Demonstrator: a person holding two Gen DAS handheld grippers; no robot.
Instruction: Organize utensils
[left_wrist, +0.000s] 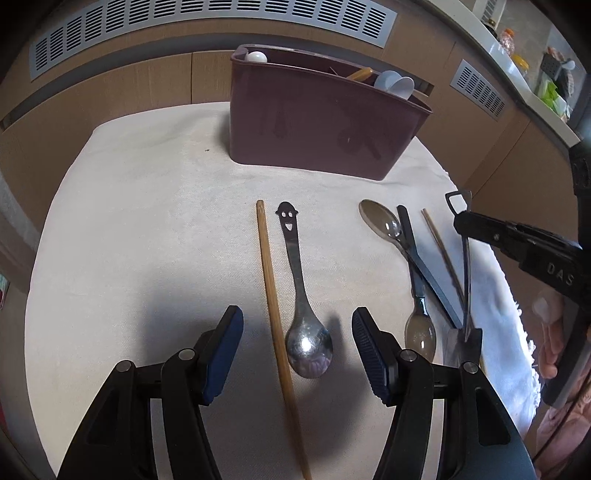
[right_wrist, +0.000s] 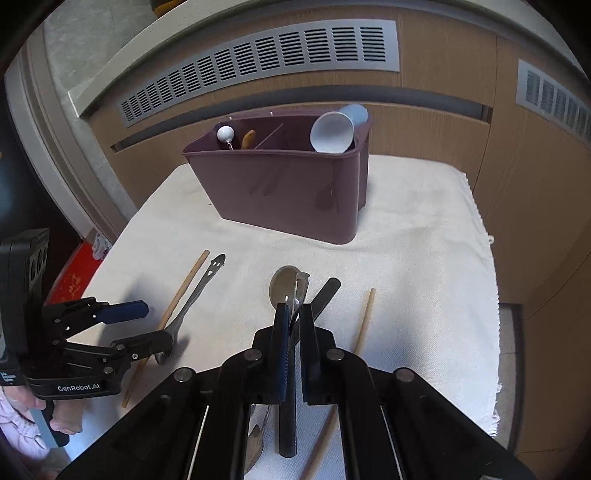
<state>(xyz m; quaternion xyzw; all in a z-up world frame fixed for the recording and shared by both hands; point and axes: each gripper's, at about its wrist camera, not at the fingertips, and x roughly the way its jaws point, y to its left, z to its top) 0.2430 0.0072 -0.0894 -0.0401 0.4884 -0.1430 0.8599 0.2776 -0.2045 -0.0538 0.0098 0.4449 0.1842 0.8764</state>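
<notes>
A maroon utensil caddy (left_wrist: 317, 125) (right_wrist: 288, 192) stands at the back of a white cloth. My left gripper (left_wrist: 297, 334) is open, low over a metal spoon with a smiley handle (left_wrist: 303, 295) (right_wrist: 195, 295) and a wooden chopstick (left_wrist: 275, 314) (right_wrist: 181, 295). My right gripper (right_wrist: 293, 314) (left_wrist: 460, 218) is shut on a thin metal utensil (left_wrist: 466, 280) (right_wrist: 298, 295), holding it tilted above the cloth. Under it lie a translucent brown spoon (left_wrist: 380, 218) (right_wrist: 282, 284), a black stick (left_wrist: 424, 266) (right_wrist: 325, 291) and a second chopstick (left_wrist: 441, 243) (right_wrist: 364, 321).
The caddy holds white and blue spoons (right_wrist: 334, 131), a white ball-ended utensil (right_wrist: 225, 133) and a wooden piece (right_wrist: 248, 138). The cloth's fringed edge (right_wrist: 480, 236) is at the right. A wooden wall with vents (right_wrist: 258, 66) is behind. A red box (right_wrist: 74, 273) is at the left.
</notes>
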